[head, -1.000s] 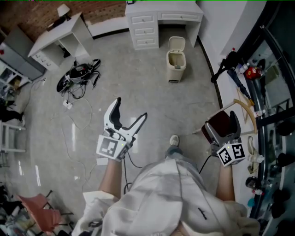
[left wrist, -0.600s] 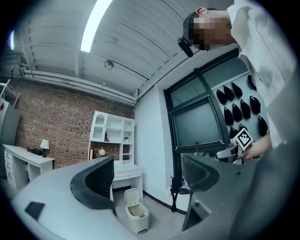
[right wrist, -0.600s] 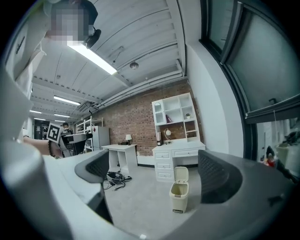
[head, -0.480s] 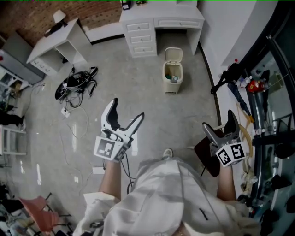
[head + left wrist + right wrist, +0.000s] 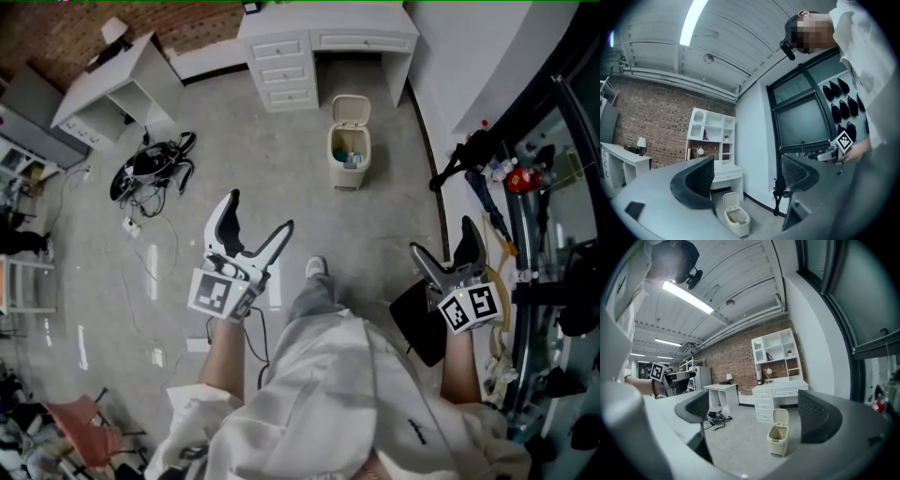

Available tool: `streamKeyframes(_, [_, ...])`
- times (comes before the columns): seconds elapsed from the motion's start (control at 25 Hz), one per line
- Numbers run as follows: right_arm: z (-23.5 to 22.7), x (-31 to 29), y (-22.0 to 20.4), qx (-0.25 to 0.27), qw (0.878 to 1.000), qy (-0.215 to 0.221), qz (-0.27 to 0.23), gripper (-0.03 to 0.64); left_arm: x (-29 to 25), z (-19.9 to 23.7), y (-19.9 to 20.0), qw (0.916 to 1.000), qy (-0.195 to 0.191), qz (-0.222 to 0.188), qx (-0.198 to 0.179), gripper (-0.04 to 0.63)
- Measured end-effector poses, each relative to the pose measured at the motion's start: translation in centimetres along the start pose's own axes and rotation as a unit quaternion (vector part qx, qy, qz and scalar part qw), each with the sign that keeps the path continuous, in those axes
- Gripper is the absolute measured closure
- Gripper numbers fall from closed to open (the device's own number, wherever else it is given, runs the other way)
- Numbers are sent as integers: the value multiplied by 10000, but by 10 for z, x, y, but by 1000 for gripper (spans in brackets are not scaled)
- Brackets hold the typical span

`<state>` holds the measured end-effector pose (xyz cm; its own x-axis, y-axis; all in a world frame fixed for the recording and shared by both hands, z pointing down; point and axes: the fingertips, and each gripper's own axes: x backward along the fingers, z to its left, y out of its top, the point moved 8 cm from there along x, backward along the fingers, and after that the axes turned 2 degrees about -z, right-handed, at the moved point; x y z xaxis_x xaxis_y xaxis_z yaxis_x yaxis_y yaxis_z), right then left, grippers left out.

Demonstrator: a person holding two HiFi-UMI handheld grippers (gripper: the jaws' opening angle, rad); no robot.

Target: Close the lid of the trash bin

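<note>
The trash bin (image 5: 350,155) stands on the grey floor (image 5: 281,187) with its lid (image 5: 351,111) tipped up and back, leaving the mouth open; a few small items lie inside, too small to tell. It sits just in front of the white desk with drawers (image 5: 323,42), at the desk's open knee space and near the white wall (image 5: 450,66) on the right. Both grippers are well apart from the bin, held out over the floor and aimed toward it. The left gripper (image 5: 262,212) has its jaws spread wide with nothing between them, and in the left gripper view the bin shows low in the gap, far off. The right gripper (image 5: 444,239) is likewise spread and empty; in the right gripper view the bin, lid raised, shows between the two dark pads (image 5: 699,406), closer to the right-hand one. The person's shoe (image 5: 317,269) points toward the bin between the two grippers. Further left, a tangle of black cables (image 5: 150,169) lies on the floor beside a second white desk (image 5: 108,70), which stands against a brick wall (image 5: 736,357).
</note>
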<state>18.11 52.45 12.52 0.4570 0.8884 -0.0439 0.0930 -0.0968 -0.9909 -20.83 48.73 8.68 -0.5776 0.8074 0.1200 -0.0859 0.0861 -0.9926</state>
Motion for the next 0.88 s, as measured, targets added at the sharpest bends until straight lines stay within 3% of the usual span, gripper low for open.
streamKeyframes(0.28, [-30, -44, -11, -102, 9999, -115, 35, 40, -62, 30, -20, 9998, -205, -15, -13, 160])
streamKeyframes(0.88, [-91, -258, 14, 99, 9995, -267, 144, 40, -247, 184, -65, 9970, -706, 148, 279, 160])
